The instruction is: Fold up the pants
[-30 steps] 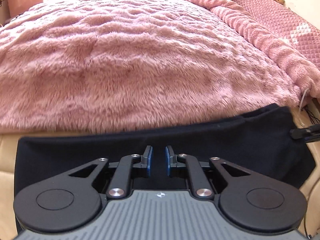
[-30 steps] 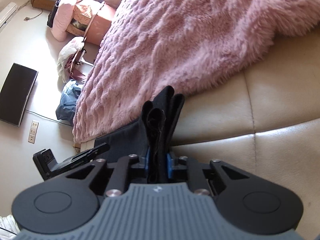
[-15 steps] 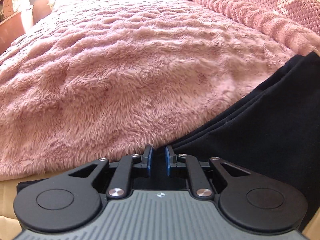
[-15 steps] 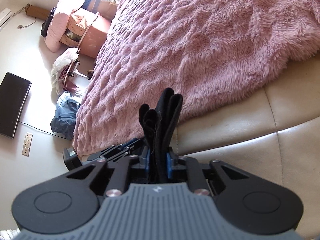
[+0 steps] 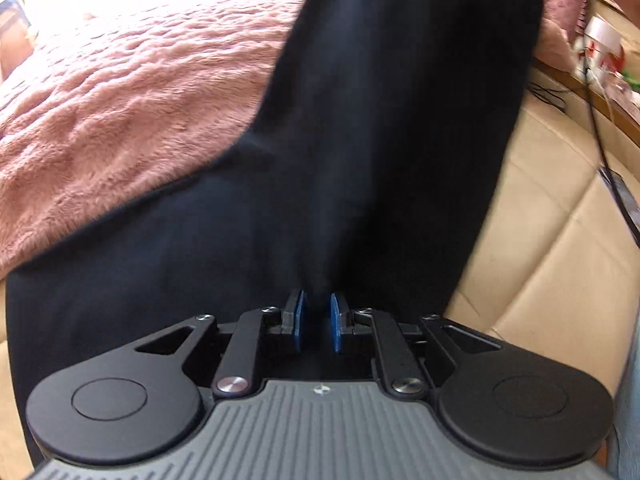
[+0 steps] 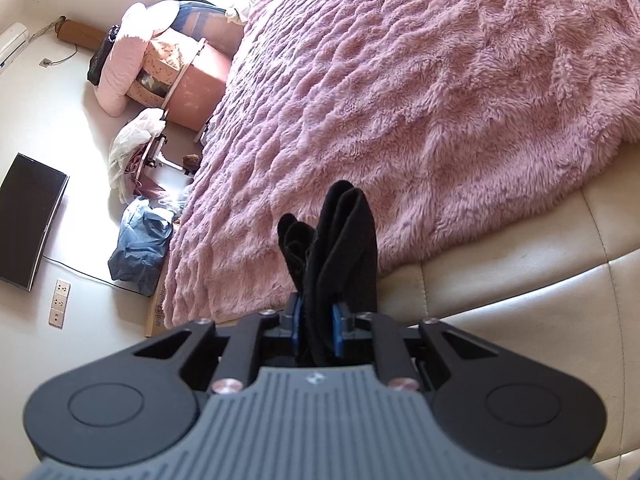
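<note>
The black pants point(image 5: 360, 128) fill most of the left wrist view, hanging as a tall dark sheet lifted over the pink furry blanket point(image 5: 120, 92). My left gripper point(image 5: 316, 322) is shut on a fold of the pants at its blue pads. In the right wrist view my right gripper point(image 6: 316, 330) is shut on a bunched edge of the pants point(image 6: 340, 248), which sticks up between the pads above the cream leather bed edge point(image 6: 520, 280).
The pink blanket point(image 6: 420, 100) covers the bed. Cream leather padding point(image 5: 560, 248) lies to the right. Beside the bed are a pink box point(image 6: 180, 80), bags point(image 6: 140, 248) and a dark screen point(image 6: 28, 216). A cluttered shelf point(image 5: 608, 52) with cables stands at the right.
The pants have been lifted: the dark cloth rose from a low band in front of the left gripper to a tall sheet. The right gripper rose with its bunch of cloth.
</note>
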`<state>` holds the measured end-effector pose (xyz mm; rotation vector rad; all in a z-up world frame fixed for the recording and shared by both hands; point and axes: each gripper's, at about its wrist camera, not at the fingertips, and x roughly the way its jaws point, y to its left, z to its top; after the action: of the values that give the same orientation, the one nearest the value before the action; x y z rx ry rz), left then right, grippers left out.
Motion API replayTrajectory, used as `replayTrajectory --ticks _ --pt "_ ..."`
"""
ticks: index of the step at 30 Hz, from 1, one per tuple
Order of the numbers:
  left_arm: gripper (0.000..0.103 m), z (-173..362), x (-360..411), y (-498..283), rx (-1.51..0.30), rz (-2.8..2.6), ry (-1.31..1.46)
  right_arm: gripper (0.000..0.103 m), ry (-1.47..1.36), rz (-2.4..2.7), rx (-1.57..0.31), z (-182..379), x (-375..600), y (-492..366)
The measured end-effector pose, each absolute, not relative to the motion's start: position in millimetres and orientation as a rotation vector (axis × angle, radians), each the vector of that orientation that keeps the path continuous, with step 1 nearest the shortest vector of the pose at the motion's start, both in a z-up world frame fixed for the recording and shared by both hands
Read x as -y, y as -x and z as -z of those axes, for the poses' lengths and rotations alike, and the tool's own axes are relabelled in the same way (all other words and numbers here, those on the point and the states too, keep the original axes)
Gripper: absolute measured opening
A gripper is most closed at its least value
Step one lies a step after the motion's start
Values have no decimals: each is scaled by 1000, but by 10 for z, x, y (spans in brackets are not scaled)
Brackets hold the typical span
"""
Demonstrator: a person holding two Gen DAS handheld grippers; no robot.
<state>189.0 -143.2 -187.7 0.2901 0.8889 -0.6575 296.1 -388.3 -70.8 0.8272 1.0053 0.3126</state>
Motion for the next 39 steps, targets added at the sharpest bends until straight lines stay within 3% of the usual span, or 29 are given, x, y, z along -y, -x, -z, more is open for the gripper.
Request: replayTrajectory --ticks 6,12,18,34,36,39 --pt "14 1699 1132 -1727 -892 662 -167 11 -812 -282 -1019 549 3638 -2961" --pt "14 1433 258 -1856 -842 460 -74 11 -762 -298 -1045 302 3128 -3013" --pt "15 1472 -587 -2029 -903 283 9 11 -739 -303 -1093 277 2416 -3172" --pt "15 1586 -1309 -1979 -939 220 207 11 -677 -254 -1332 1503 575 -3620" --pt "15 1586 -1376 -1999 -938 214 226 12 -658 -244 -1348 1592 456 -3663" --pt "15 1548 -1457 -1992 -934 210 265 23 -678 -269 -1379 1645 389 -3692"
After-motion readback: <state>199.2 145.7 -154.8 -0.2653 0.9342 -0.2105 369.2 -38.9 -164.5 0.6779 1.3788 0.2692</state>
